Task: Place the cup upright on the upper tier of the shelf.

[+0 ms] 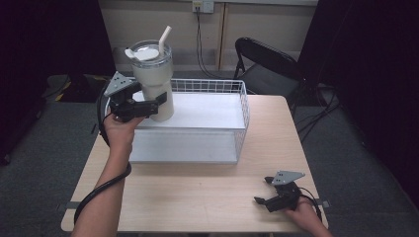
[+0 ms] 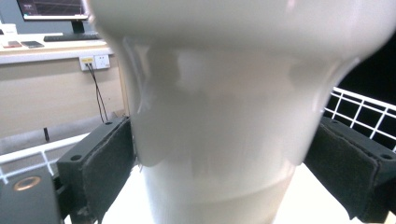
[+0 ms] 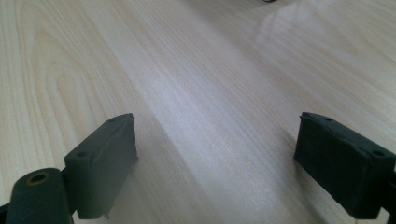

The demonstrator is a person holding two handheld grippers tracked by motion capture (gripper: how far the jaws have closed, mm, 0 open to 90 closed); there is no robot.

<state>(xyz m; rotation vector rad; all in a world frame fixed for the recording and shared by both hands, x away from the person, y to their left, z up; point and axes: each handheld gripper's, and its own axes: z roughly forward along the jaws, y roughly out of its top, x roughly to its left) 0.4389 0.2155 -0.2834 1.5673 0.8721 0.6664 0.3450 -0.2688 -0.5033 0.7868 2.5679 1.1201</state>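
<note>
A cream tumbler (image 1: 154, 86) with a clear lid and a white straw (image 1: 164, 35) stands upright at the left end of the white wire basket (image 1: 210, 82). My left gripper (image 1: 148, 104) is shut on the tumbler's lower body. In the left gripper view both pads (image 2: 109, 154) press the sides of the tumbler (image 2: 219, 84). Whether its base rests on the basket floor is hidden. My right gripper (image 1: 264, 190) lies low at the table's front right, open, with nothing between its jaws. In the right gripper view, bare wood lies in the gap of the right gripper (image 3: 217, 140).
The light wooden table (image 1: 197, 192) carries the basket at its back half. A black folding chair (image 1: 267, 59) stands behind the table's right corner. Cables (image 1: 316, 118) run on the floor to the right. A wall outlet (image 2: 95, 61) sits behind.
</note>
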